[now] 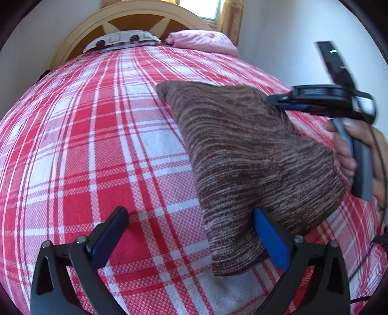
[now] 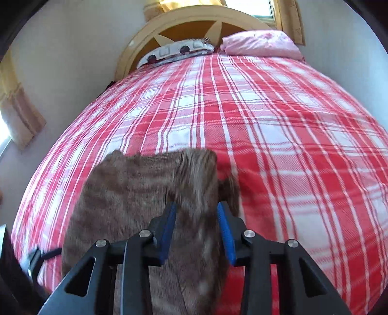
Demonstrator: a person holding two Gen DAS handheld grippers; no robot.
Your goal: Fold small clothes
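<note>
A brown striped knitted garment (image 1: pixel 245 160) lies folded on the red and white plaid bed cover (image 1: pixel 97 145). My left gripper (image 1: pixel 191 230) is open just above the cover, its right blue pad against the garment's near left edge. My right gripper (image 1: pixel 274 100) shows in the left wrist view, held by a hand above the garment's far right corner. In the right wrist view the right gripper (image 2: pixel 196 218) is partly open, with the garment (image 2: pixel 135 193) lying between and under its blue pads; the image is blurred.
A wooden headboard (image 1: pixel 135 14) stands at the far end with a patterned pillow (image 1: pixel 121 38) and a pink pillow (image 1: pixel 203 40). White walls flank the bed. A window (image 2: pixel 4 135) is at the left.
</note>
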